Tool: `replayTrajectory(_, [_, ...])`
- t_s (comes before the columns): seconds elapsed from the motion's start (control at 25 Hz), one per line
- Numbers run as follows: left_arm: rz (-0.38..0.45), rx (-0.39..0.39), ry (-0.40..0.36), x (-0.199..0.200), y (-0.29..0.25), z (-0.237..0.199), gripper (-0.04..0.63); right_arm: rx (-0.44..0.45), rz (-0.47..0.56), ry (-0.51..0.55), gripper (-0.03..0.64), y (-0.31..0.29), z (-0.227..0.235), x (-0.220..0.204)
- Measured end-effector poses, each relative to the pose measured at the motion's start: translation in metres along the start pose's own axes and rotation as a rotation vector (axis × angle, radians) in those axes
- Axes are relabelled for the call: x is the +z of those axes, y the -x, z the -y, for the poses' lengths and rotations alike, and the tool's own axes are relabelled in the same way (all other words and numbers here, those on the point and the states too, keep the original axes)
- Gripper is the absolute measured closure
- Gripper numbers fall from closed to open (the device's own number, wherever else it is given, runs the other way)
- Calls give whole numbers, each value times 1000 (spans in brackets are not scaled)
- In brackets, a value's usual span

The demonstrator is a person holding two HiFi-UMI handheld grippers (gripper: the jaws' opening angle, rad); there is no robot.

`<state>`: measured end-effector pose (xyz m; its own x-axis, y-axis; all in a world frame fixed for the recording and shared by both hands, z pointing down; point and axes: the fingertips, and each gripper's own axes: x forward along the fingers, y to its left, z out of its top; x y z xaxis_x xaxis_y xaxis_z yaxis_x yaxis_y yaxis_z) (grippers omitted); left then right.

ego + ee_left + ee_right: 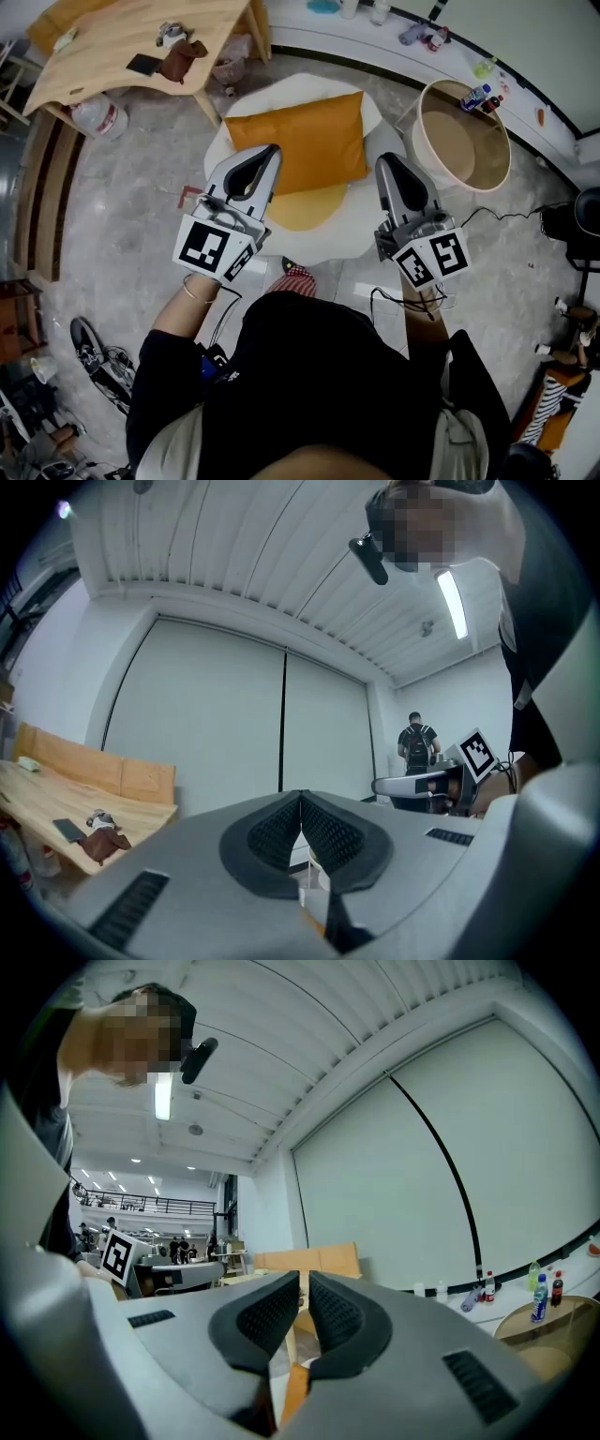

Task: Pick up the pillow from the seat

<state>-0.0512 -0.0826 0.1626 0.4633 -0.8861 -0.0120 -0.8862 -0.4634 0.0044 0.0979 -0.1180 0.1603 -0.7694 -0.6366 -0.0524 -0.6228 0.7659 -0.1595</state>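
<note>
Both grippers are empty with jaws together. The left gripper has its pads meeting flat in the left gripper view. The right gripper shows only a hairline slit in the right gripper view, with nothing in it. Both point level, away from me.

The orange pillow lies on the white round seat, just ahead of the grippers and between them. Its long axis runs across, from one gripper toward the other, slightly skewed. In the head view the left tip overlaps the pillow's near left corner; I cannot tell whether it touches. The right tip sits just beside the near right corner, apart from it. I judge the left gripper nearer.

A yellow pad shows between the grippers, under the pillow's near edge.

Surroundings:
- Wooden bench with clutter, ahead-left of the left gripper.
- Water jug beneath the bench.
- Round tub to the right of the right gripper.

Nothing blocks the approach. The jaws need opening before any grip.
</note>
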Motion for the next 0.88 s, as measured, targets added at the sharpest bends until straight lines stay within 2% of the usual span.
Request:
replayTrajectory(0.16, [11, -13, -15, -3, -5, -18, 586, 4, -10, 5, 592, -26, 1, -3])
replayTrajectory(0.48, [17, -1, 5, -12, -9, -43, 586, 2, -42, 10, 592, -48, 2, -14])
replayTrajectory(0.88, [-2, 43, 8, -20, -17, -48, 586, 51, -64, 18, 591, -61, 11, -19])
